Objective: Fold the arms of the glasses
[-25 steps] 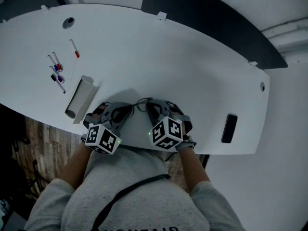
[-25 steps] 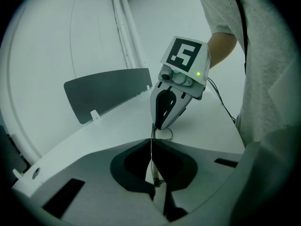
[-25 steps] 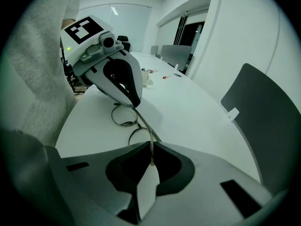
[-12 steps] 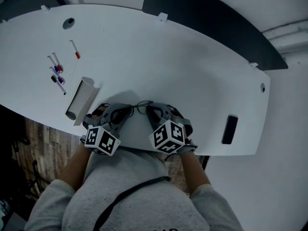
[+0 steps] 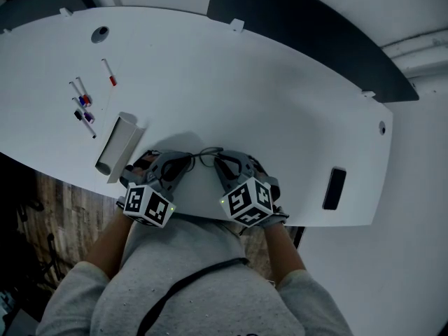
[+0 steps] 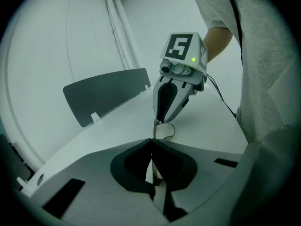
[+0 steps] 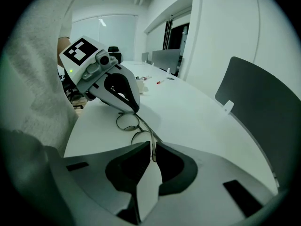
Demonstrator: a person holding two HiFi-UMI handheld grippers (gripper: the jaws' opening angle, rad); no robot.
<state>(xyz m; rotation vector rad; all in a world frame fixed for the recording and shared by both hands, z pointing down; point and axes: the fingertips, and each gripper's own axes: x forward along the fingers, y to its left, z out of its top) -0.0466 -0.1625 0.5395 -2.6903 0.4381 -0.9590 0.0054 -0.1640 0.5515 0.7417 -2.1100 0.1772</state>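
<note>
The white table (image 5: 280,103) curves across the head view, with a round dark grommet (image 5: 100,32) near its far left corner and a dark flat rectangle (image 5: 335,186) by its near right edge. At the left lie a few loose pens (image 5: 84,105) — a red-tipped pen (image 5: 108,71) slightly apart from them — and just beside them a long grey open case (image 5: 117,142). The thin-wire glasses (image 7: 126,121) sit low at the near edge — whether they touch the top cannot be told.
</note>
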